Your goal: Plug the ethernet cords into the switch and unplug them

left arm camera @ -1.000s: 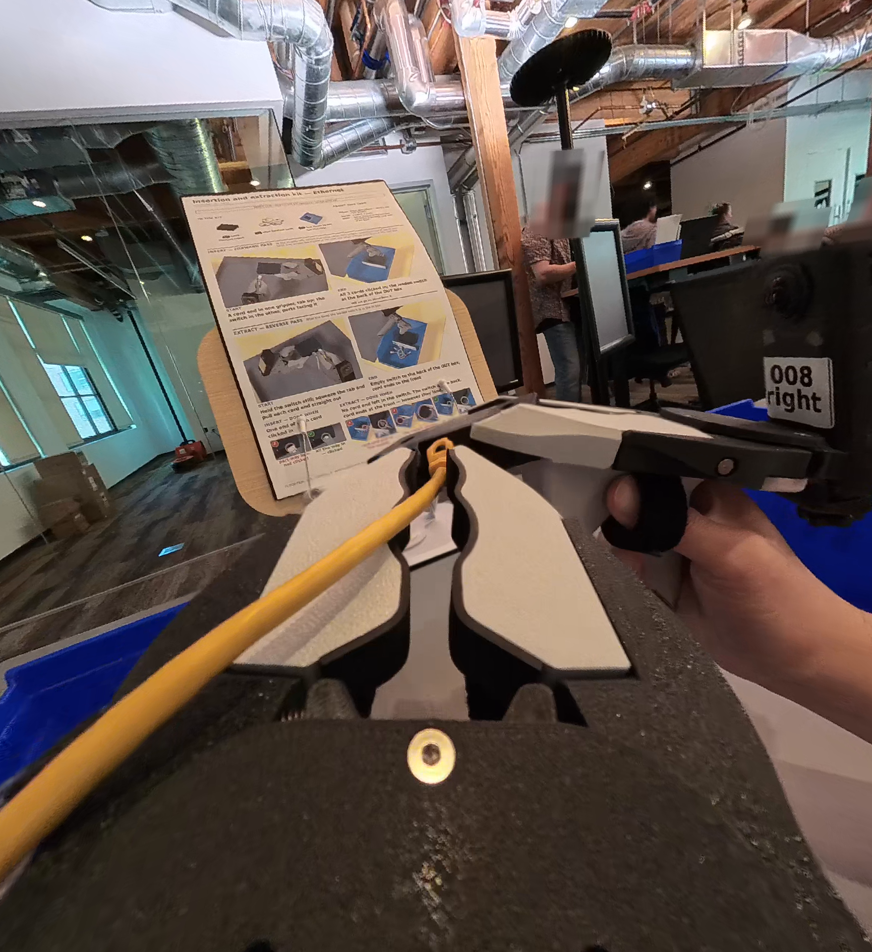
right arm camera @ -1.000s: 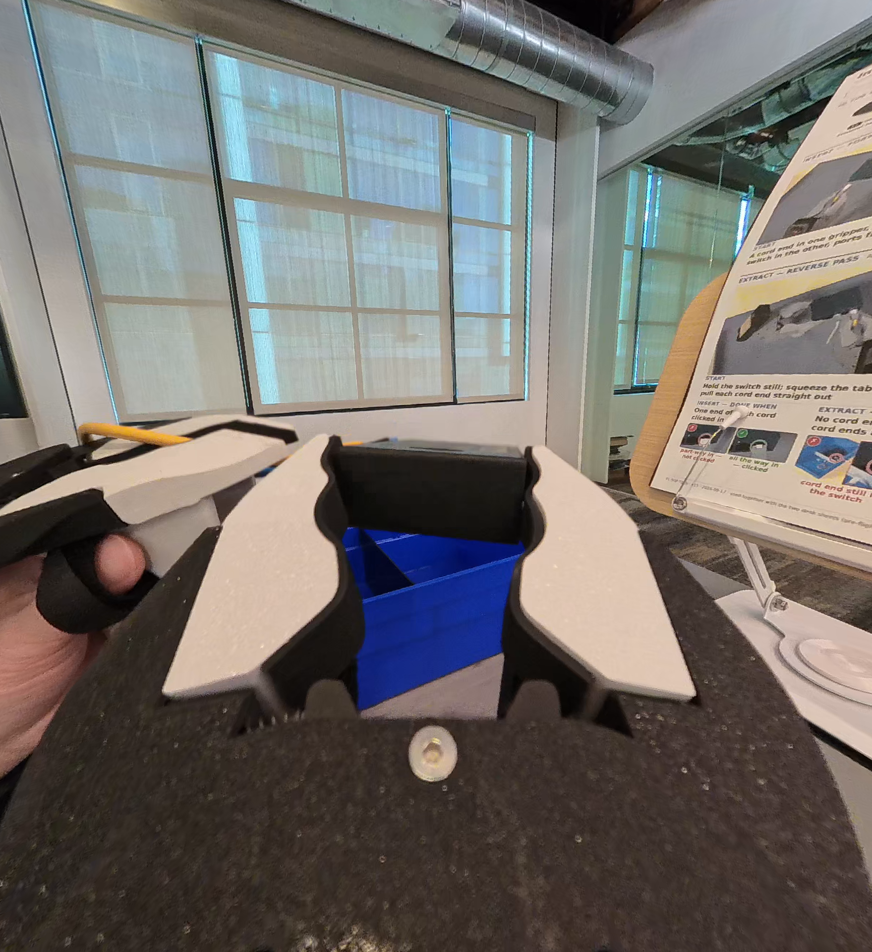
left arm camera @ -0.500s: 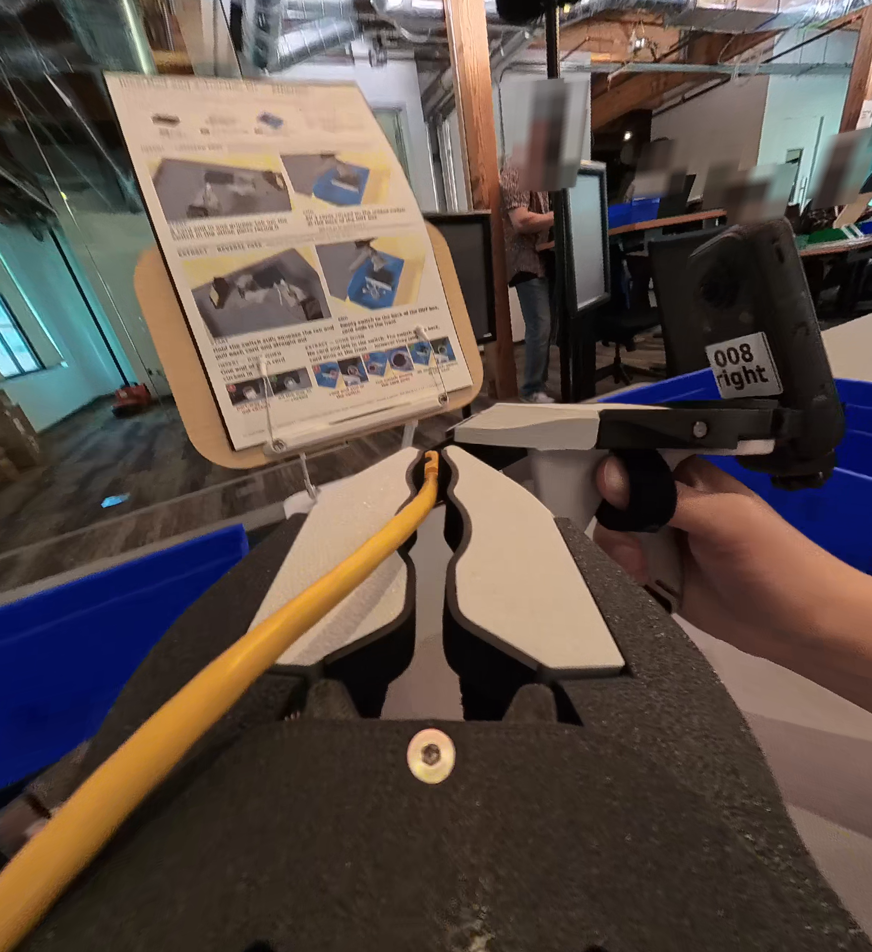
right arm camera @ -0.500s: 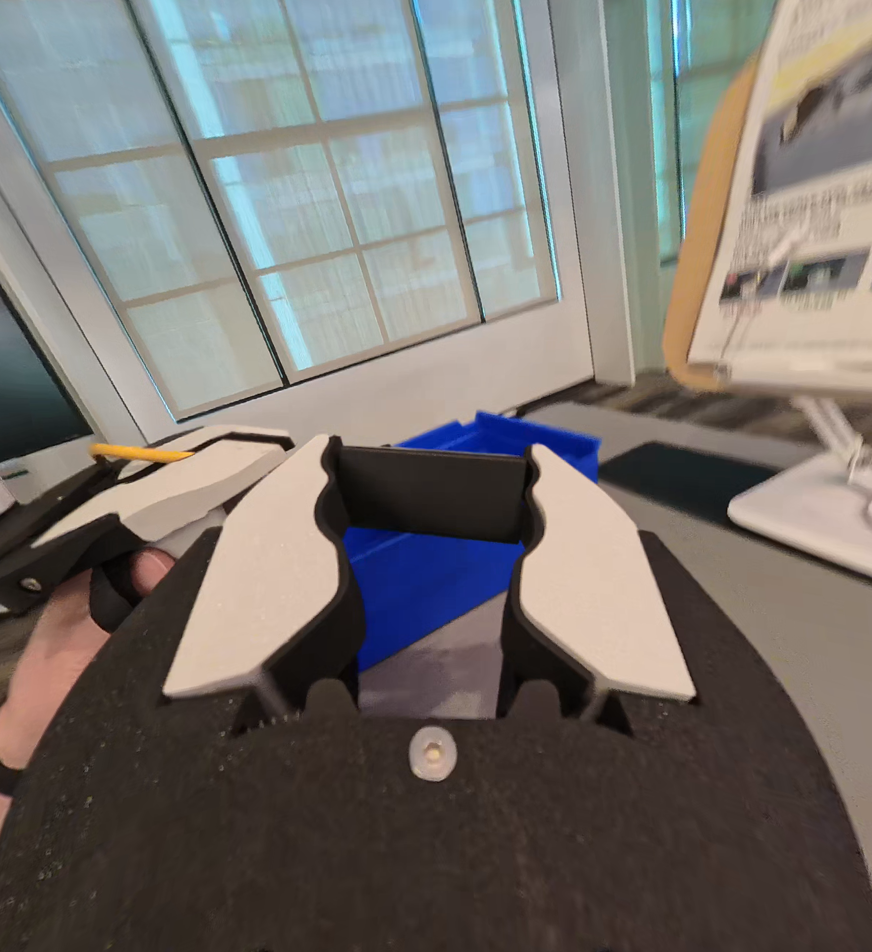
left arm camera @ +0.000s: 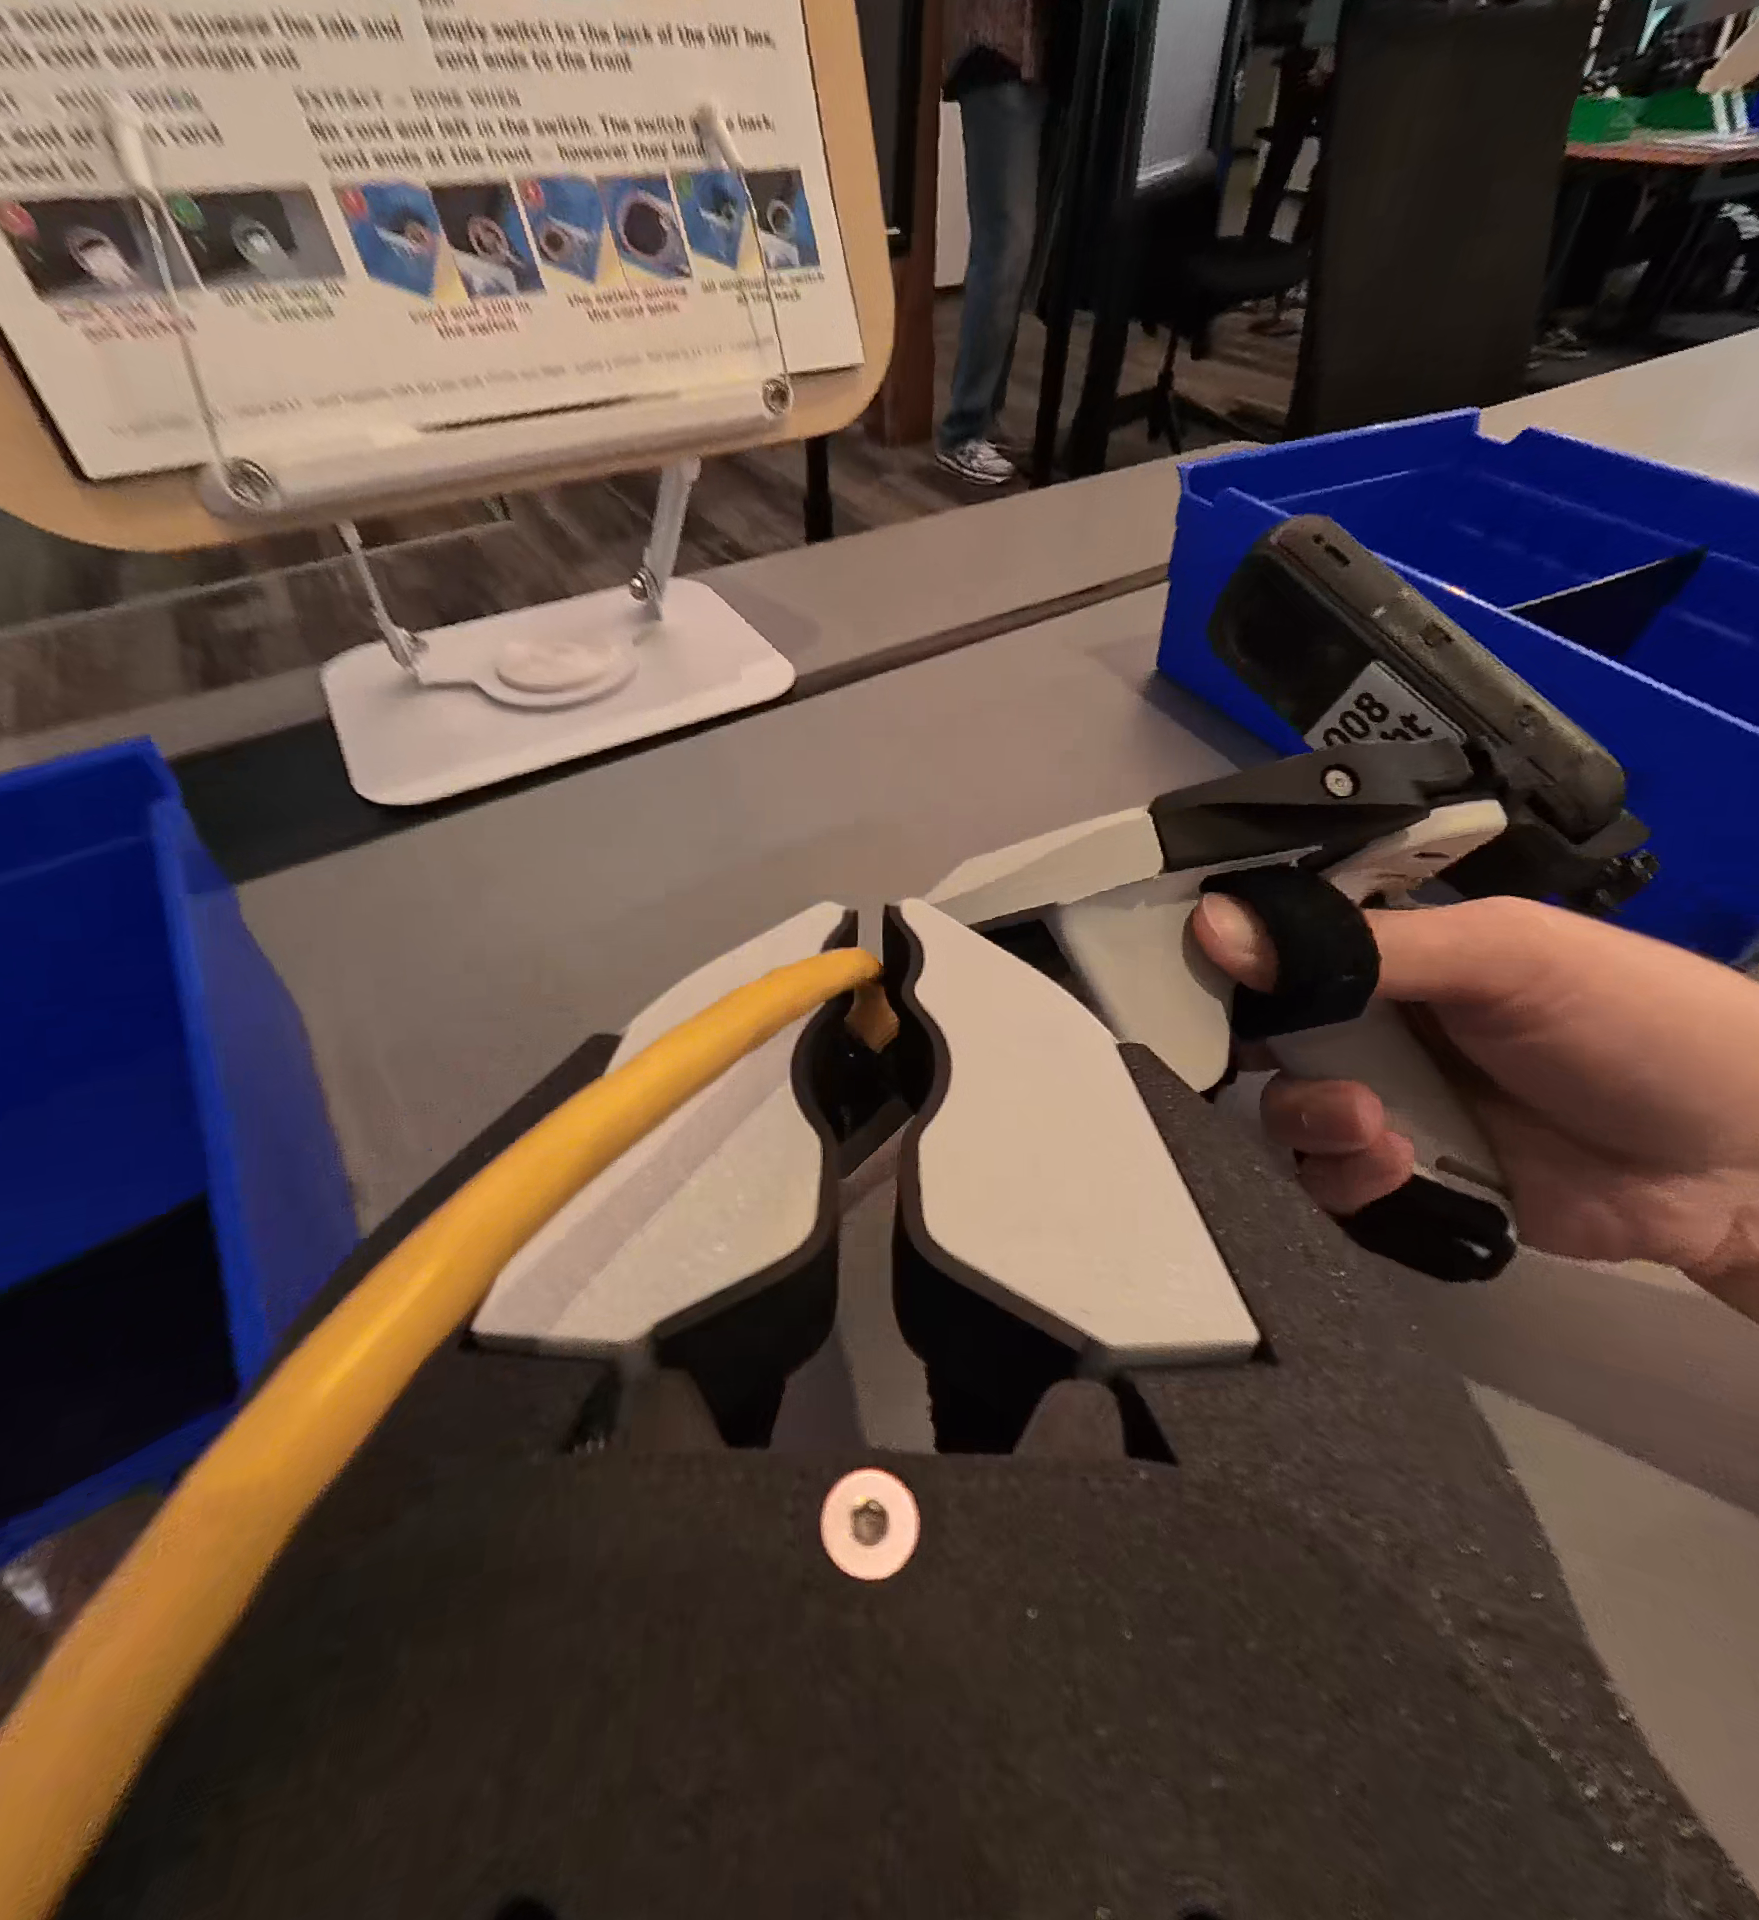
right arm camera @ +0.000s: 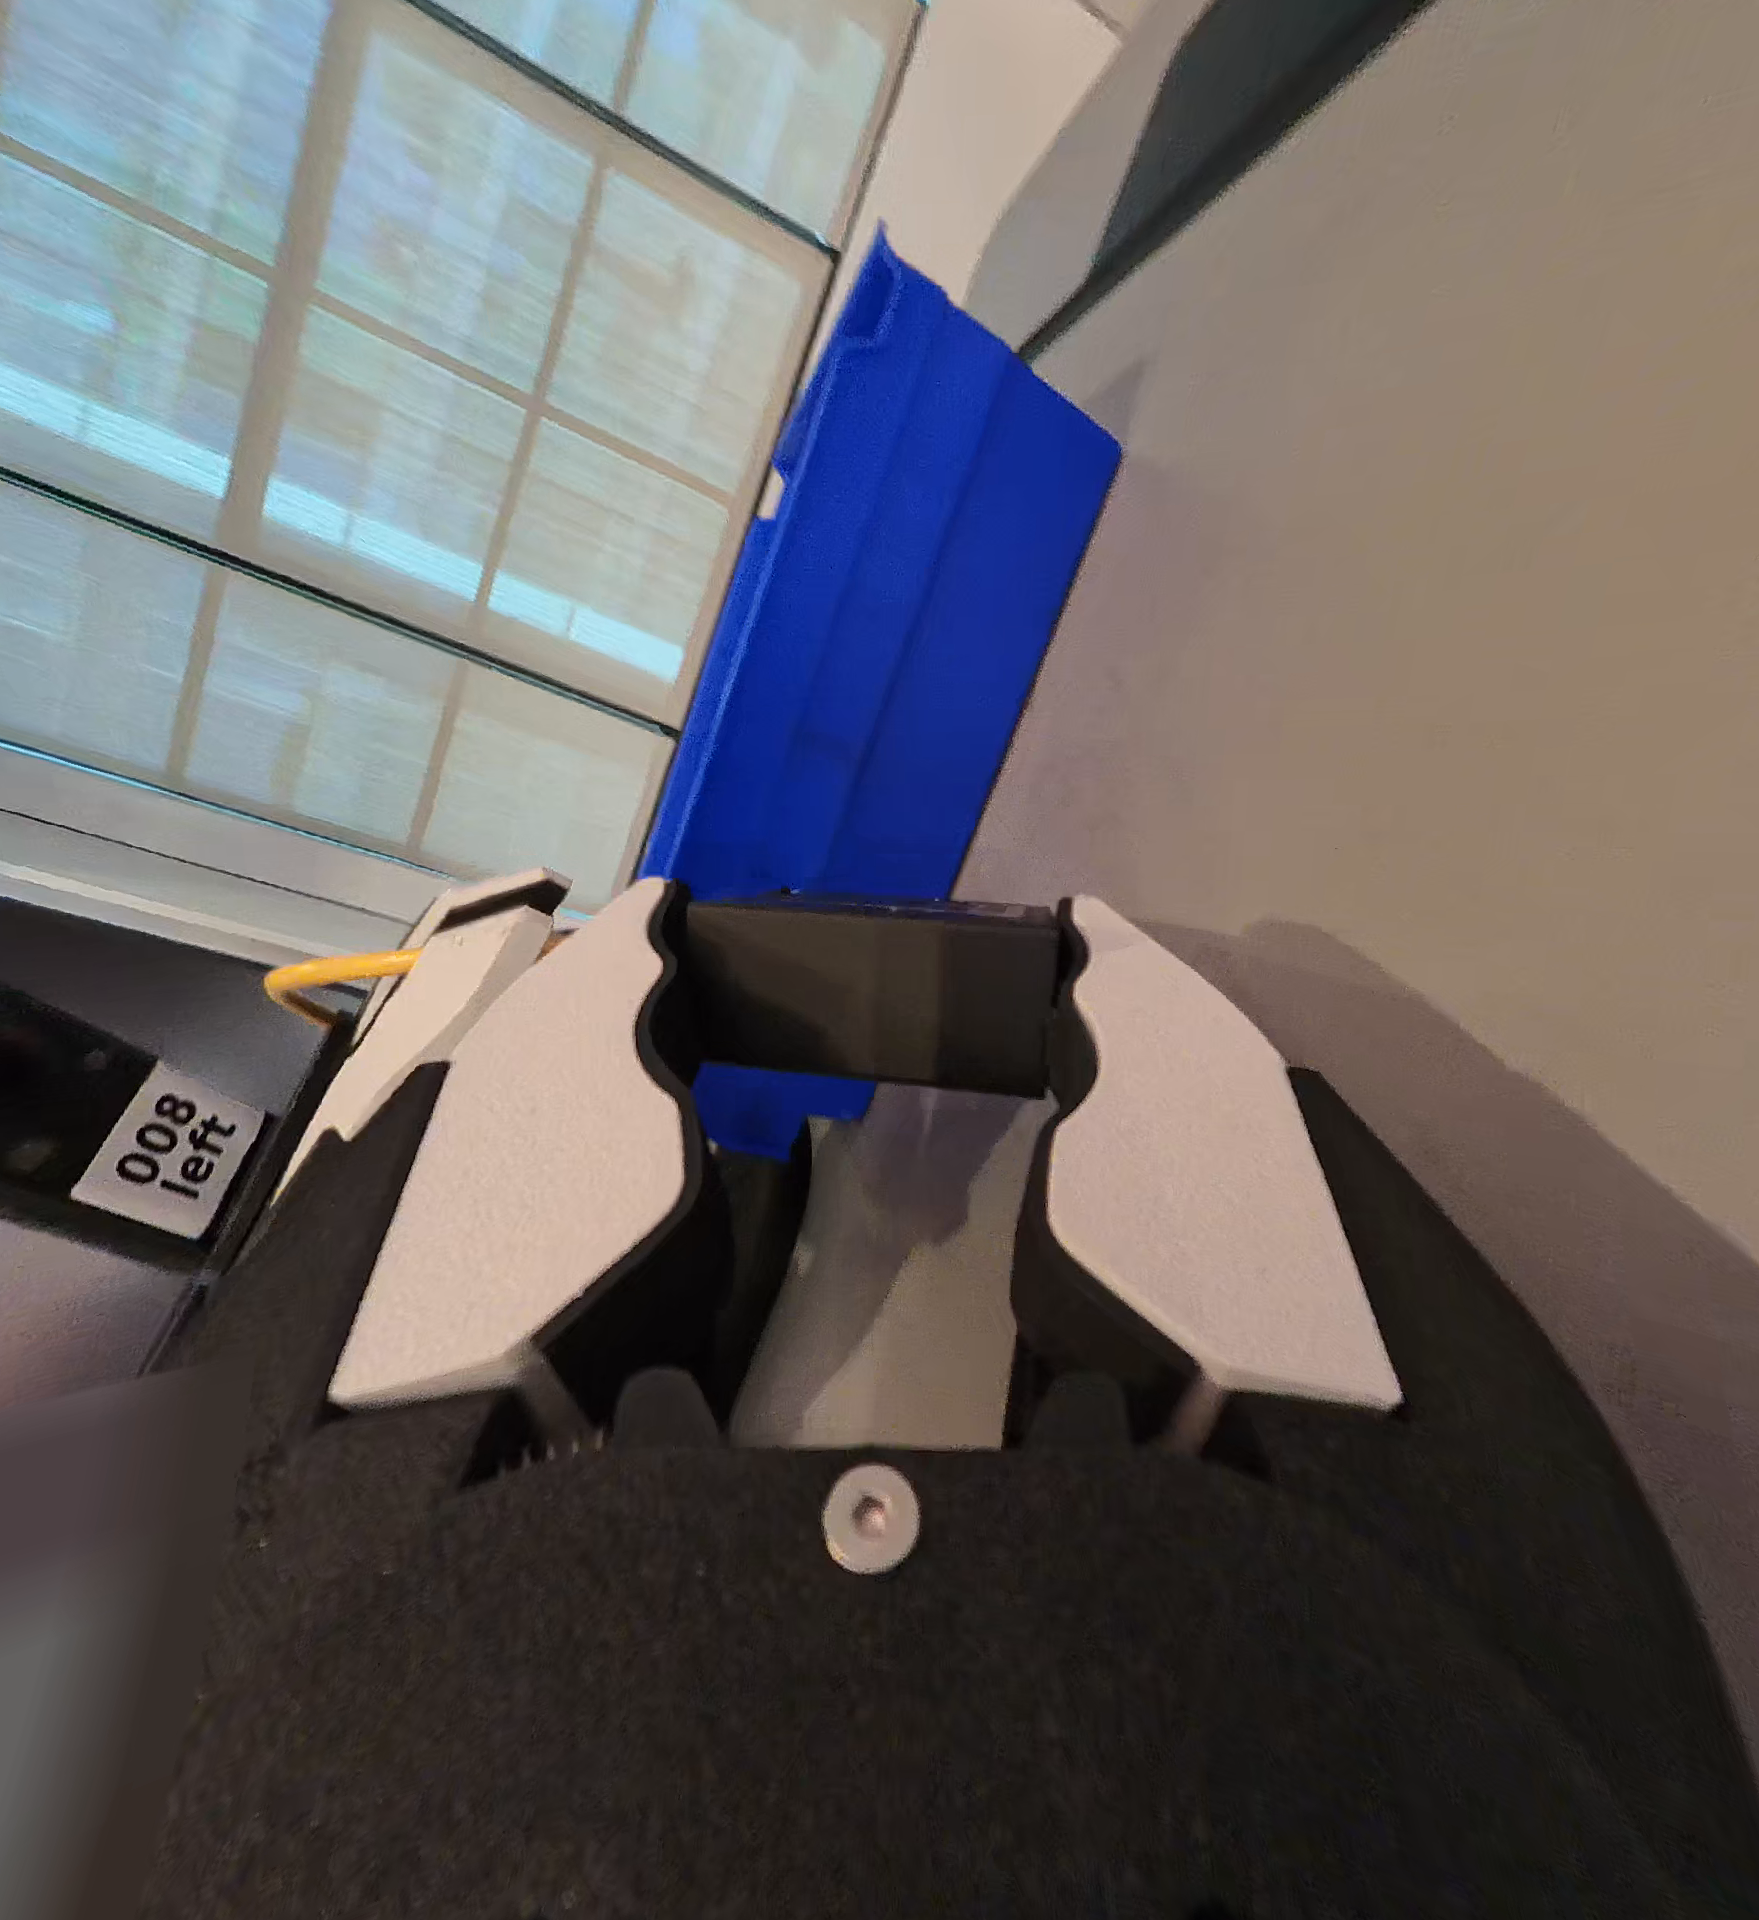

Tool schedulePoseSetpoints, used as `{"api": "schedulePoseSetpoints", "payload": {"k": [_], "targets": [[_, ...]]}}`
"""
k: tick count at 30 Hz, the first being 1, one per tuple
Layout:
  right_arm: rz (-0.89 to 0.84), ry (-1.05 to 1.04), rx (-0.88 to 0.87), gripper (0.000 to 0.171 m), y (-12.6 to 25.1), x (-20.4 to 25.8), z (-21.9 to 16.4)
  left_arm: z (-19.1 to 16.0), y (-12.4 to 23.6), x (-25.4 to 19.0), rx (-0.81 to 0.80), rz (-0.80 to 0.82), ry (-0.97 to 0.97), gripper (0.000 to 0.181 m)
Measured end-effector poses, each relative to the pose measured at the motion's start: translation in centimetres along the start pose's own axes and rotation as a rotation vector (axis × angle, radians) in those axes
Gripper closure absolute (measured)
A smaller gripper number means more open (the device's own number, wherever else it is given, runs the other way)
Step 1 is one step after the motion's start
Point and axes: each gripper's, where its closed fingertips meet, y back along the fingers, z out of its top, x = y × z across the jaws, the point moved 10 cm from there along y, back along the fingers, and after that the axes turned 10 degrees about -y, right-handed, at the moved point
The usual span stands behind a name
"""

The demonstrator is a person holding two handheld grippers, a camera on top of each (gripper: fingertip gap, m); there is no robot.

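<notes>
The left gripper (left arm camera: pixel 873 935) has its jaws almost closed on the yellow ethernet cord (left arm camera: pixel 418 1278), which leaves toward 7 o'clock. The right gripper (right arm camera: pixel 867 997) has its jaws spread wide and clamps the black switch (right arm camera: pixel 864 1003) above the grey surface (left arm camera: pixel 563 873), between two blue bins (left arm camera: pixel 75 1039).

Open-plan office: desks (left arm camera: pixel 1685 156), grey table (left arm camera: pixel 958 727), instruction stand (left arm camera: pixel 542 675), big windows (right arm camera: pixel 335 416).

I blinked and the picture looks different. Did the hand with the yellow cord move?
Yes. The left hand-held gripper, shut on the yellow cord, tipped downward: the sign stand climbed up the view and the table now shows.
</notes>
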Motion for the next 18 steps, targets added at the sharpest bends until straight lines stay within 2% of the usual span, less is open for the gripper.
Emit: {"api": "schedulePoseSetpoints", "payload": {"k": [3, 8, 18], "targets": [[-0.059, -0.007, 0.084, 0.104, 0.6, -0.5, 0.4, -0.6, -0.6, -0.2, 0.018, -0.037, 0.033, 0.177], [-0.129, -0.023, 0.223, 0.108, 1.2, -1.0, 0.8, -1.4, -1.0, -0.8, 0.019, -0.048, 0.053, 0.177], [-0.238, -0.044, 0.397, 0.107, 0.8, -0.1, 1.3, -1.7, -0.5, -0.8, 0.003, -0.037, 0.070, 0.177]]}}
